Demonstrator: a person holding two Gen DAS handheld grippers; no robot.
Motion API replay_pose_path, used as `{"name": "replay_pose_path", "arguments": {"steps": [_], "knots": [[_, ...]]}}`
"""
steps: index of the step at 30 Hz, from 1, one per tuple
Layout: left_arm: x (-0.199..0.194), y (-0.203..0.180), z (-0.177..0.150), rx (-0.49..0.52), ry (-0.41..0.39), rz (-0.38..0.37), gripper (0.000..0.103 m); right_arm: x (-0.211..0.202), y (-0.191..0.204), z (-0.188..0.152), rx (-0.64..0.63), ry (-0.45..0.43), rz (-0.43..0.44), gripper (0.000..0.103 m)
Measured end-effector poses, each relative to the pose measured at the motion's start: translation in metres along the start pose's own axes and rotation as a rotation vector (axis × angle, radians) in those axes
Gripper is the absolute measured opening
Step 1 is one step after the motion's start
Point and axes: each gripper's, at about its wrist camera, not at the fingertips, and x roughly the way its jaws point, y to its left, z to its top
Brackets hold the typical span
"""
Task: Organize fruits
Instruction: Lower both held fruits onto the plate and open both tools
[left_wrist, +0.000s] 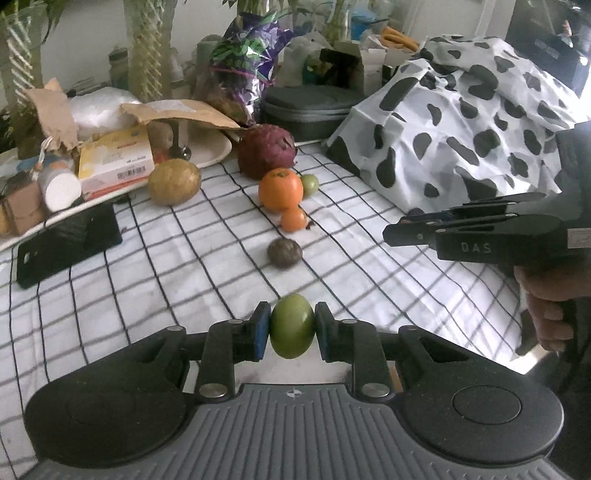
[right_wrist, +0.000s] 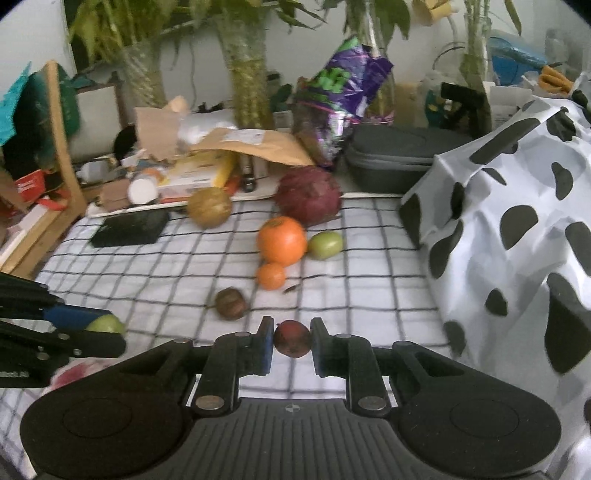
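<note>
Lower centre of the left wrist view, your left gripper (left_wrist: 291, 328) clamps a green fruit (left_wrist: 291, 326) between its blue pads, held clear above the checked cloth (left_wrist: 147, 277). Beyond it, running up the middle of the frame, a line of fruit waits: a dark brown fruit (left_wrist: 284, 252), a small orange (left_wrist: 293, 219), a large orange (left_wrist: 279, 189) with a small green fruit (left_wrist: 309, 184) just beside it, and a big purple-red fruit (left_wrist: 266, 151) at the back. A golden-brown fruit (left_wrist: 174, 181) sits apart, left of centre.

At the right edge of that view your right gripper (left_wrist: 391, 230) comes in side-on, jaws narrow; what it carries is hidden there. The right wrist view settles it: lower centre, the right gripper (right_wrist: 292, 343) pinches a small dark red fruit (right_wrist: 292, 343).

To do this step well, judging by the row, carry each piece level to the near end of the line, lower it until it rests on the cloth, then ease the pads apart slowly, since round fruit is likely to roll.

Only the right wrist view shows the wooden frame (right_wrist: 62, 147) at upper left and the left gripper's green load (right_wrist: 105, 325) from the side. Only the left wrist view shows your hand (left_wrist: 550, 314) on the right gripper's handle.
</note>
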Motion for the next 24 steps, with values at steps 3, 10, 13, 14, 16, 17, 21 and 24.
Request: {"name": "replay_pose_path", "arguments": {"steps": [3, 10, 13, 14, 16, 17, 21, 24], "knots": [[-0.011, -0.003, -0.011, -0.015, -0.004, 0.003, 0.025, -0.011, 0.012, -0.008, -0.003, 0.0, 0.029, 0.021], [-0.035, -0.013, -0.037, -0.031, 0.002, 0.013, 0.025, -0.034, 0.038, -0.032, -0.023, 0.016, 0.085, 0.021], [-0.041, -0.019, -0.047, -0.033, 0.015, 0.016, 0.025, -0.042, 0.046, -0.042, -0.03, 0.026, 0.099, 0.021], [-0.043, -0.021, -0.051, -0.036, 0.021, 0.016, 0.025, -0.045, 0.048, -0.045, -0.033, 0.029, 0.104, 0.021], [-0.046, -0.024, -0.057, -0.039, 0.032, 0.019, 0.025, -0.051, 0.051, -0.052, -0.038, 0.034, 0.109, 0.021], [-0.047, -0.026, -0.06, -0.04, 0.036, 0.021, 0.025, -0.054, 0.053, -0.056, -0.039, 0.037, 0.112, 0.022], [-0.051, -0.029, -0.071, -0.05, 0.057, 0.031, 0.025, -0.062, 0.061, -0.069, -0.055, 0.057, 0.124, 0.022], [-0.052, -0.032, -0.078, -0.055, 0.084, 0.049, 0.025, -0.067, 0.068, -0.079, -0.074, 0.076, 0.133, 0.022]]}}
